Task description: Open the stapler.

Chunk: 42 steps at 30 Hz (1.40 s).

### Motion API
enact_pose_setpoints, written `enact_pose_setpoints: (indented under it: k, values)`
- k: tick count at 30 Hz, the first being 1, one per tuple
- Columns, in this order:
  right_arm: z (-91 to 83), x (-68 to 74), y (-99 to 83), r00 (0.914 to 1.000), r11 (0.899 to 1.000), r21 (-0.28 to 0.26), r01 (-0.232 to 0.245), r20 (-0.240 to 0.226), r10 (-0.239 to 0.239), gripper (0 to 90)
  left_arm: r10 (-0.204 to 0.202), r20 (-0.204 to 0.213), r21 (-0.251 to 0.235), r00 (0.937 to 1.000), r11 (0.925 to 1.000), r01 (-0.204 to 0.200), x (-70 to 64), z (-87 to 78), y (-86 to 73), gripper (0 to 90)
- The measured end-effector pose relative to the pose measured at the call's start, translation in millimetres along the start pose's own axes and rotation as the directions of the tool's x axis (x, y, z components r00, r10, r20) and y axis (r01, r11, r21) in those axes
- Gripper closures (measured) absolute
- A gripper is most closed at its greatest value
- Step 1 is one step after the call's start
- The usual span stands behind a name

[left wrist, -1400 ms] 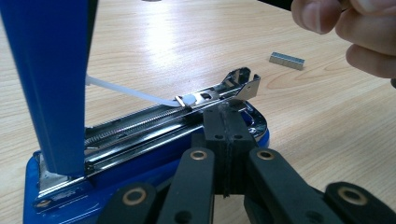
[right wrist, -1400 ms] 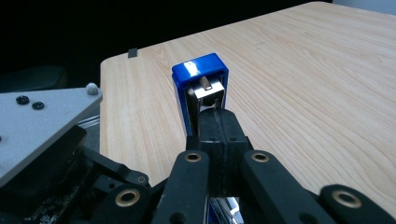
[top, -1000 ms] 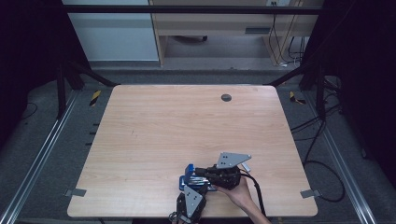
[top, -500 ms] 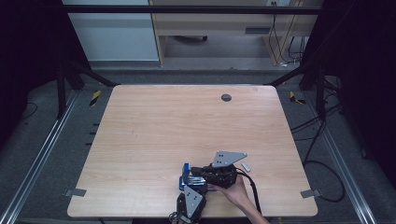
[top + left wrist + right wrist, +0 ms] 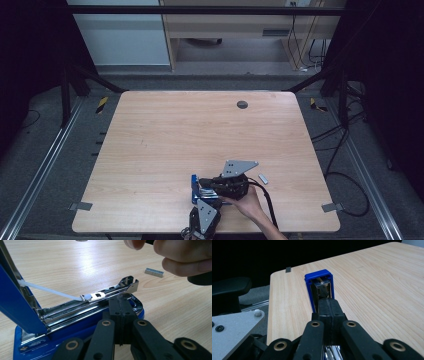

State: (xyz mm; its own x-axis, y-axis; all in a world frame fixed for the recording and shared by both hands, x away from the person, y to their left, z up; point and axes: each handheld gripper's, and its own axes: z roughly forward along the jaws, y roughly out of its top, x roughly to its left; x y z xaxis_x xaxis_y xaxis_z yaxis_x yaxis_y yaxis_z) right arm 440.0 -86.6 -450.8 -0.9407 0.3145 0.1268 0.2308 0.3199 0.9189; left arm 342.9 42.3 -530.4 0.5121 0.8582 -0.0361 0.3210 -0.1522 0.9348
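Stapler point(image 5: 197, 187): blue, opened up, near the table's front edge, a little right of the middle; in the left gripper view its blue lid point(image 5: 15, 302) is swung up at the left and the chrome magazine point(image 5: 100, 298) lies bare along the base.
Spring: a white pusher rod point(image 5: 47, 290) runs from the raised lid down to the slider on the magazine.
Left gripper point(image 5: 202, 206): comes in from the table's front edge, at the stapler's near end; its jaws are pressed together with no gap (left gripper view), their tips against the stapler's chrome front end; whether anything is pinched between them I cannot tell.
Right gripper point(image 5: 202, 184): lies across the stapler from the right, held by a hand point(image 5: 247, 204); jaws closed flat on each other in the right gripper view, their tips right at the upturned lid point(image 5: 319, 287); a grip on it cannot be made out.
Staples point(image 5: 263, 179): a small grey strip lying on the table just right of the right gripper, apart from the stapler (also seen past the magazine in the left gripper view point(image 5: 154, 272)).
Table point(image 5: 175, 130): pale wood, with a round dark grommet point(image 5: 242, 104) near the far edge.
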Motion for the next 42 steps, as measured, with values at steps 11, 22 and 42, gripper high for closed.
enact_pose_setpoints:
  k: [11, 22, 42]
  values:
    - [7.6, -0.5, 2.9, 0.9997, 1.000, 0.004, -0.003, -0.023, 0.003, 90.0, -0.001, -0.001, -0.001, 1.0000, 1.0000, 0.001, 0.1, 0.0, 0.0, 89.8]
    - [14.3, -0.4, 8.2, 0.9994, 1.000, 0.030, 0.003, -0.033, -0.002, 90.0, -0.002, -0.002, -0.001, 1.0000, 1.0000, 0.002, 0.1, -0.1, -0.1, 89.7]
    - [34.7, 0.5, 18.7, 0.9978, 0.994, 0.103, 0.034, -0.061, -0.028, 90.0, -0.002, -0.008, -0.007, 1.0000, 1.0000, 0.002, -0.5, -0.1, -0.4, 89.7]
